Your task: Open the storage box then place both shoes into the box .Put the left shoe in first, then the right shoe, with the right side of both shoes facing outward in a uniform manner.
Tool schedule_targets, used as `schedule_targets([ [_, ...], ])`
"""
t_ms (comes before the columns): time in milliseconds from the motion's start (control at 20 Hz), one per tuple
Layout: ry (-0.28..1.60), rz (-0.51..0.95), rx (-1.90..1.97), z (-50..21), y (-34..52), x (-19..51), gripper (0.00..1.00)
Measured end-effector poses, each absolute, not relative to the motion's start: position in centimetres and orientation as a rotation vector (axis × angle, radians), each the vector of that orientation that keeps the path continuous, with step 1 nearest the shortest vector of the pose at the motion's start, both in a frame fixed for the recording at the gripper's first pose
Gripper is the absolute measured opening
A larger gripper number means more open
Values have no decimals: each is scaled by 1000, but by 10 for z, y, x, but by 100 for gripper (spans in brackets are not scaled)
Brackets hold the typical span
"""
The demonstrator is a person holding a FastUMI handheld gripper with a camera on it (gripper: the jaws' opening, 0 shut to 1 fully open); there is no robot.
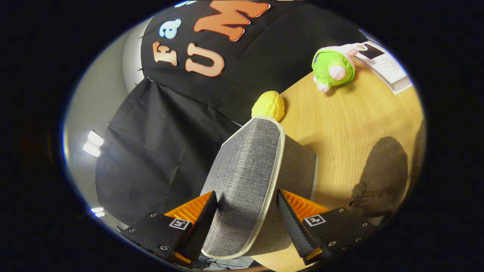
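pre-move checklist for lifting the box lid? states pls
1. Fingers straddle lid: ok, gripper has one finger on each side.
2. Both fingers pressing on lid: cannot tell; the right finger seems to stand slightly off it.
3. Lid raised off box: ok, tilted up from the table.
4. Swing path: ok, yellow toy sits just beyond the lid, green plush farther off.
5. Shoes located: cannot tell; a dark brown shape lies right of the fingers.
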State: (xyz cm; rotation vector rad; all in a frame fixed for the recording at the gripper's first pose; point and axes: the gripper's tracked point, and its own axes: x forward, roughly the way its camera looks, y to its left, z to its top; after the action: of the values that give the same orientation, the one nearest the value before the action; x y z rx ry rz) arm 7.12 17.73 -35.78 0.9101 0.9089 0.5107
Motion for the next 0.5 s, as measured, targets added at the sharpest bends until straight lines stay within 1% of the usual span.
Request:
schedule_targets([
  [50, 891, 518, 923, -356, 179, 73, 92],
  [100, 882, 527, 922, -356, 179, 70, 86],
  [200, 868, 524, 892, -355, 178, 72, 79],
  [400, 925, 491, 891, -354, 170, 78, 72],
  [500, 904, 467, 868, -348, 162, 83, 68],
])
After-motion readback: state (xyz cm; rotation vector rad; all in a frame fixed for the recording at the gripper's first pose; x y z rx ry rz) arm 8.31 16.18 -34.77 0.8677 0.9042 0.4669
